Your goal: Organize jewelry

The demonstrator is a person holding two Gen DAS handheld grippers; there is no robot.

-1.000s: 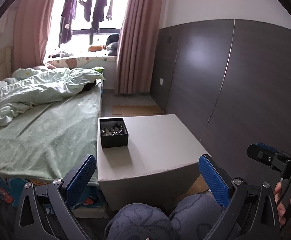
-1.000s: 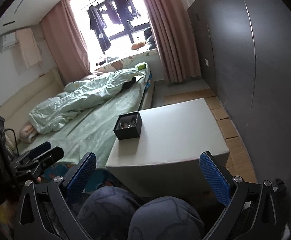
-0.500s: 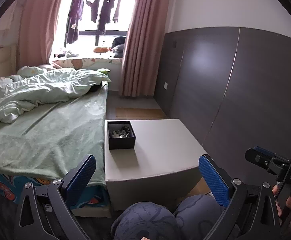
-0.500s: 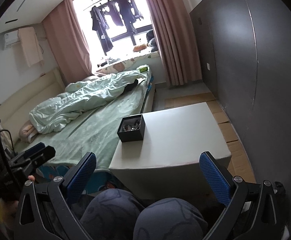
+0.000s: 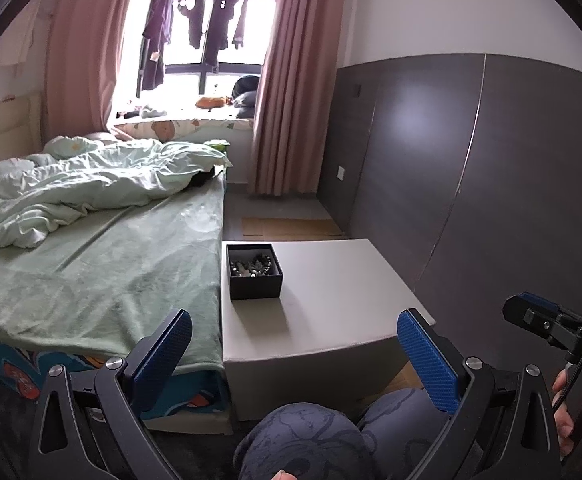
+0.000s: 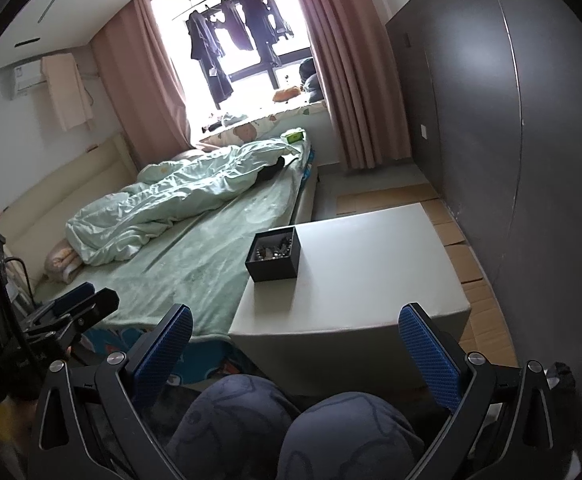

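1. We hold the left gripper [image 5: 294, 346] wide open, gripping nothing.
2. We hold the right gripper [image 6: 295, 344] likewise.
3. The jewelry box [image 5: 254, 271] sits on the table [image 5: 343, 292], near its bed-side edge.

A small black square cardboard box [image 5: 254, 271] sits at the far left corner of the pale grey block-shaped worktop [image 5: 331, 300], with beaded jewelry [image 5: 251, 266] in it. The green-sheeted bed [image 5: 91, 264] lies just left of the worktop; the dark panelled wall [image 5: 491, 184] stands to the right.

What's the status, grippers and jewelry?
Left gripper open, right gripper open, both empty. Jewelry in black box on table. Path unobstructed.
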